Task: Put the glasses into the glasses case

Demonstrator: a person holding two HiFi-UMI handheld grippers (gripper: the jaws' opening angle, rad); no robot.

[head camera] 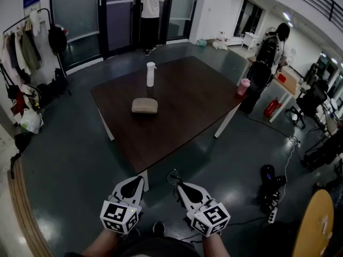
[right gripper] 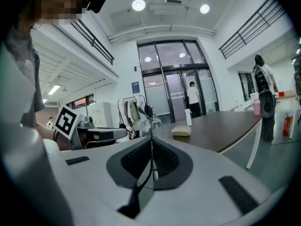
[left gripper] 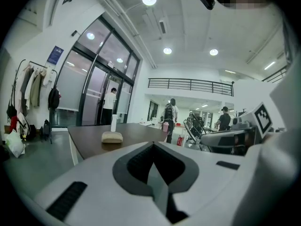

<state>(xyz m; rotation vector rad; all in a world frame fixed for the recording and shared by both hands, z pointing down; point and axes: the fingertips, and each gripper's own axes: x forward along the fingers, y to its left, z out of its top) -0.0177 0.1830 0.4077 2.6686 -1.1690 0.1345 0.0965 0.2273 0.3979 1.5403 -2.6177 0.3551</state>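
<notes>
The room has a dark, glossy floor (head camera: 64,159) with a dark brown table (head camera: 187,116) standing in the middle of it.

Nearest the camera, both grippers are held low over the floor, short of the table's near edge, and side by side.
- Left gripper (head camera: 139,179): jaws pressed together, nothing between them.
- Right gripper (head camera: 180,186): jaws clenched on the thin wire frame of the glasses (right gripper: 149,125). The frame rises upright from the jaw line, with one clear lens showing just above the fingertips. In the head view the glasses project from the jaw tips, over the floor and well apart from the table.

On the table:
- The glasses case (head camera: 144,106), tan and rounded, lies flat near the middle of the tabletop. Whether it is open or shut cannot be made out.
- A white bottle (head camera: 151,74) stands upright just beyond the case, towards the far corner.
- A pink cup (head camera: 243,87) stands at the right-hand corner.

Beyond the table:
- A person with a dark backpack (head camera: 267,58) stands near the pink cup.
- A coat rack (head camera: 27,42) hung with clothes lines the left wall.
- A person in a white top (head camera: 151,9) stands at the glass doors in the far wall.
</notes>
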